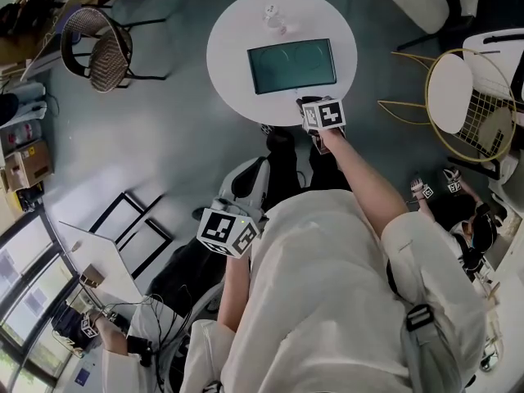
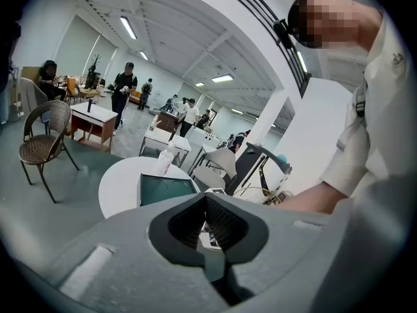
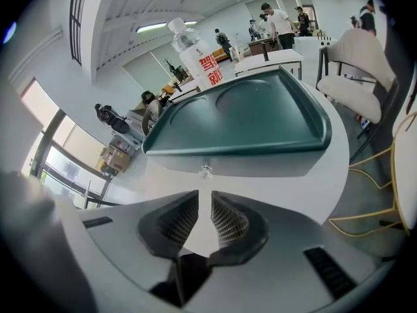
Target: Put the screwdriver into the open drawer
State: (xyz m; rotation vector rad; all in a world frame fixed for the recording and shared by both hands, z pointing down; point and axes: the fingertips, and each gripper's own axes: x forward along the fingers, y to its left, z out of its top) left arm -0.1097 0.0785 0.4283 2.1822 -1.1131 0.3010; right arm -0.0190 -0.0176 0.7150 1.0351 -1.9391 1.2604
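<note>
A round white worktop (image 1: 233, 51) carries a shallow green drawer (image 1: 291, 65). The right tongs (image 3: 204, 197), slightly apart and empty, point at its near side; the left tongs (image 2: 206, 197) are closed, empty. A bottle (image 1: 272, 15) stands beyond. No view shows the screwdriver.

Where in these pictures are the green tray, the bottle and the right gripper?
green tray (image 3: 260, 119): right gripper view, its flat floor.
bottle (image 3: 203, 60): right gripper view, its red-printed label.
right gripper (image 3: 205, 204): right gripper view, midway between its fingertips.
</note>
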